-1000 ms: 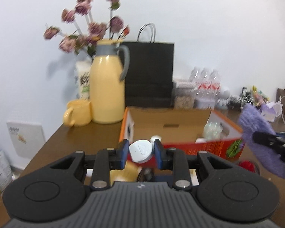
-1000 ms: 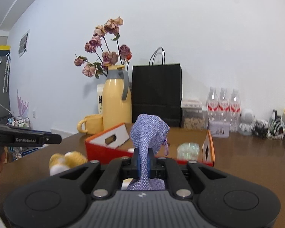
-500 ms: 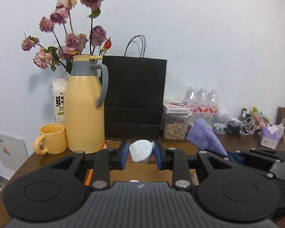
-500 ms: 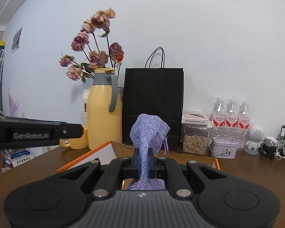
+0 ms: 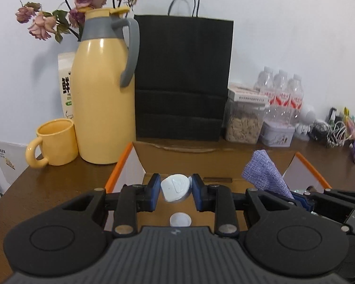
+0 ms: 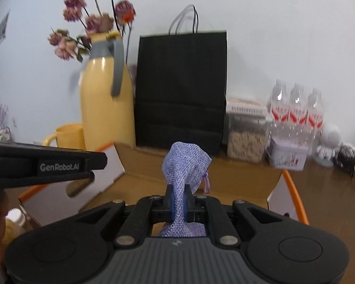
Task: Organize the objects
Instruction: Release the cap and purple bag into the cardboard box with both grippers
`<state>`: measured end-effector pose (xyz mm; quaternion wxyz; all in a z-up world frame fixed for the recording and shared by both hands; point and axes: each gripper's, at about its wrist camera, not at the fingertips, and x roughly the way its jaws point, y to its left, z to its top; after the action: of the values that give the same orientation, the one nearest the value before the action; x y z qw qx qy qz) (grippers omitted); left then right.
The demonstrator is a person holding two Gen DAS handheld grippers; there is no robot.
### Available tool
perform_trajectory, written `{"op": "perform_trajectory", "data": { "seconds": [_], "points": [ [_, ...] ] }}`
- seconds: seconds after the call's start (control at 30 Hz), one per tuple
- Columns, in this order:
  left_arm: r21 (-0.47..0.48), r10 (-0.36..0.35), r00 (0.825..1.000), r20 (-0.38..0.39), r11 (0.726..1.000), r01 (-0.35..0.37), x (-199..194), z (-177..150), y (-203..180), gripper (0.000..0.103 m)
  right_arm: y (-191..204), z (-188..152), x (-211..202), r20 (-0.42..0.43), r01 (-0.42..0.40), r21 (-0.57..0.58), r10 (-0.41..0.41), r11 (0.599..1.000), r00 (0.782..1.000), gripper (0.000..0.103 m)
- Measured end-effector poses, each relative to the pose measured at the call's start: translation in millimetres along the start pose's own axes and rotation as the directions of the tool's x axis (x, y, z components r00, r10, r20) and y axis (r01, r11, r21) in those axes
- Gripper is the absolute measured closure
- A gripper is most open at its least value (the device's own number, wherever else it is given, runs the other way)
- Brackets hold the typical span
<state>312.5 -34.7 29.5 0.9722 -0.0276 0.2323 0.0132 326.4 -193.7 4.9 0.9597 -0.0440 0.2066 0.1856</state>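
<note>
both grippers have travelled forward from the near side of the table (image 5: 59, 184) to hang over the open cardboard box (image 5: 224, 158), so the yellow thermos jug (image 5: 101, 99) and black paper bag (image 5: 182, 78) behind it now loom much larger. left gripper (image 5: 175, 188) is clamped on a small white rounded plastic piece (image 5: 175, 187), its blue pads pressing either side, held above the box floor where a white round cap (image 5: 180, 219) already lies. right gripper (image 6: 177, 203) is closed tight on a purple mesh drawstring pouch (image 6: 185, 165), pinched at mid-body so the top flops upright above the jaws; from the left wrist view the pouch (image 5: 265, 175) sits over the box's right half.

the plastic piece looks light, hard and smooth, so it could slip or twist if the grip eases; holding across its flat flanks, as now, seems soundest. the pouch looks soft and light, will crumple rather than resist, and should drop limply wherever it is released, so any bunched fold gives a secure hold.
</note>
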Motion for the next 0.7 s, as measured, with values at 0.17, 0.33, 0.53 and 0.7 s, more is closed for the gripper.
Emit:
{"op": "perform_trajectory", "data": {
  "seconds": [0.17, 0.33, 0.53, 0.7],
  "points": [
    [0.016, 0.003, 1.0, -0.022, 1.0, -0.002, 3.5, -4.9, -2.7, 0.065, 0.2, -6.2, 6.2, -0.04, 0.002, 0.002, -0.002, 1.0, 0.999, 0.091],
    [0.028, 0.013, 1.0, -0.001, 1.0, -0.013, -0.3, -4.3, -5.3, 0.026, 3.9, -10.3, 4.3, -0.06, 0.007, -0.012, -0.008, 1.0, 0.998, 0.071],
    [0.041, 0.02, 1.0, 0.023, 0.999, -0.021, -5.9, -4.1, -9.1, 0.0, 3.7, -11.4, 0.3, -0.047, 0.049, -0.005, -0.049, 0.999, 0.998, 0.006],
    [0.037, 0.032, 0.999, 0.013, 0.999, -0.032, -4.9, -3.8, -8.9, 0.0, -0.9, -10.9, -0.8, -0.054, 0.049, 0.021, -0.048, 0.999, 0.997, 0.001]
  ]
}}
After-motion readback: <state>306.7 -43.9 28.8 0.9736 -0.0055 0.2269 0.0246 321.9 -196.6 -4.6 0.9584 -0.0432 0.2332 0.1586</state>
